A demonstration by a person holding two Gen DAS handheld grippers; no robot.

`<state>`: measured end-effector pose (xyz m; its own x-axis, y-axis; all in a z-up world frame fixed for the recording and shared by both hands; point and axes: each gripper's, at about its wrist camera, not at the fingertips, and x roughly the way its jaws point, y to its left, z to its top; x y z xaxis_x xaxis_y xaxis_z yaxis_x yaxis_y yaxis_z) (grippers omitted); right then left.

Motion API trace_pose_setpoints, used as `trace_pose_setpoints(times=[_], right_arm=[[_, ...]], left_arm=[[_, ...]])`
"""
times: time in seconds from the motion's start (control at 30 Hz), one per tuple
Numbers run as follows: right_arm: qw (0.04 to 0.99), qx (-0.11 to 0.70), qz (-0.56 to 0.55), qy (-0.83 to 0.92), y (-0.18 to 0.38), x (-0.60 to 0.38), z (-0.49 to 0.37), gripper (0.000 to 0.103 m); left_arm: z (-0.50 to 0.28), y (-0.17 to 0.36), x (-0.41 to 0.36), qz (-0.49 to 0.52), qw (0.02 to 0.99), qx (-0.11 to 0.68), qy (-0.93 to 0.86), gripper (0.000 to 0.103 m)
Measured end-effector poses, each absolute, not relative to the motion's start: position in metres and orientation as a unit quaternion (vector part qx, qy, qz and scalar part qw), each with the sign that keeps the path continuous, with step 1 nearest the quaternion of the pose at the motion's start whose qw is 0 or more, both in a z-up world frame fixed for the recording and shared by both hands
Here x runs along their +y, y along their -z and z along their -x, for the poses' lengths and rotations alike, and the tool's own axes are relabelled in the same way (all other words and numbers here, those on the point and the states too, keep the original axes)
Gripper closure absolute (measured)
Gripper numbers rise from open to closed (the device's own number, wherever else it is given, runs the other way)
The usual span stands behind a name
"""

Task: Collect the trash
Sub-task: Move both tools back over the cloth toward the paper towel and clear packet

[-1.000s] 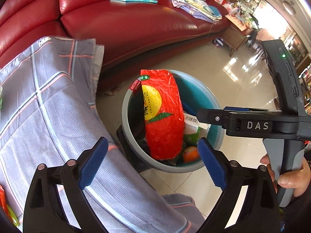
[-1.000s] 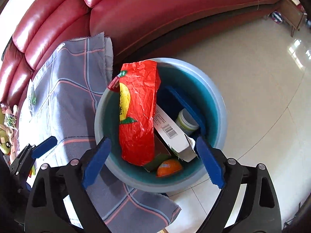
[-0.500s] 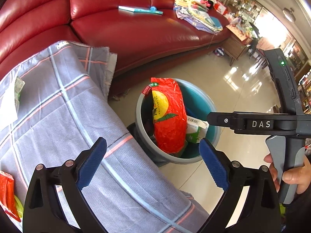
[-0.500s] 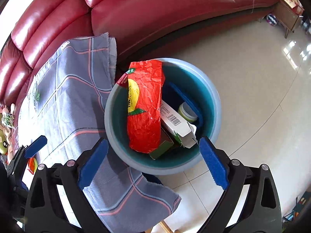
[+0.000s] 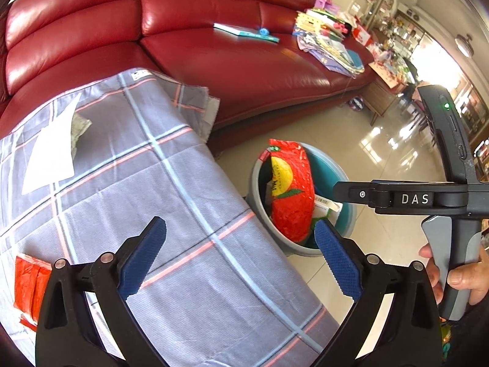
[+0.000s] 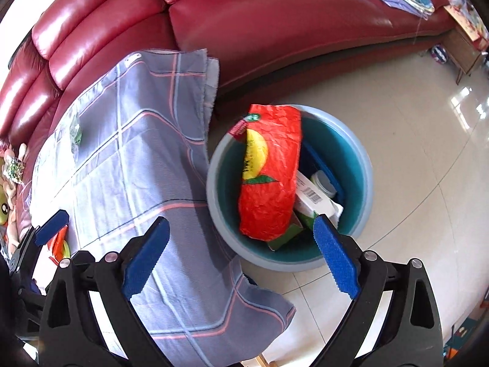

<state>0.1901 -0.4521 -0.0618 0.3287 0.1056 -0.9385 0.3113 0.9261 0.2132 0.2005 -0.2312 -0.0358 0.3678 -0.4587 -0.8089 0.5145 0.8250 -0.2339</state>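
A blue-grey bin (image 6: 365, 165) (image 5: 348, 214) stands on the tiled floor beside the cloth-covered table. Inside it lean a big red snack bag (image 6: 269, 180) (image 5: 293, 195), a white carton with a barcode (image 6: 311, 197) and a round lid (image 6: 324, 182). My right gripper (image 6: 241, 260) hangs open and empty above the bin's near rim. My left gripper (image 5: 241, 257) is open and empty over the checked cloth (image 5: 171, 189). On the cloth lie a white paper (image 5: 52, 156), a crumpled greenish wrapper (image 5: 80, 125) and a red packet (image 5: 30, 287) at the left edge.
A red leather sofa (image 5: 232, 64) runs behind the table and bin, with a book (image 5: 244, 32) and a pile of papers (image 5: 330, 46) on it. A hand (image 5: 458, 275) holds the right gripper's body at the right. Shiny tiled floor (image 6: 421, 122) spreads right of the bin.
Both grippers have pulled back and risen, so the bin looks smaller and farther. The left view has swung over the cloth, bringing the white paper and red packet into sight.
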Motion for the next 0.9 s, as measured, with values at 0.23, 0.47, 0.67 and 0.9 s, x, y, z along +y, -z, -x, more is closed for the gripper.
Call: trace_pose_setpoints(times=[0.23,0.47,0.67,0.9], right_arm=[[0.793,0.587,-0.159,0.044,0.061,-0.415,-0.218,0.012],[0.788,0.602,-0.129,0.018,0.064,-0.373,-0.255,0.012],[0.779,0.614,-0.125,-0.013,0.071,-0.337,-0.299,0.012],[0.766,0.626,-0.137,-0.043,0.082,-0.302,-0.358,0.012]], left_arm=[[-0.219,0.034,-0.187,-0.015,0.837,0.483,0.258,0.005],[-0.254,0.035,-0.133,-0.005,0.847,0.489,0.209,0.005],[-0.302,0.047,-0.085,-0.001,0.846,0.509,0.159,0.005],[-0.355,0.07,-0.06,0.023,0.825,0.543,0.151,0.005]])
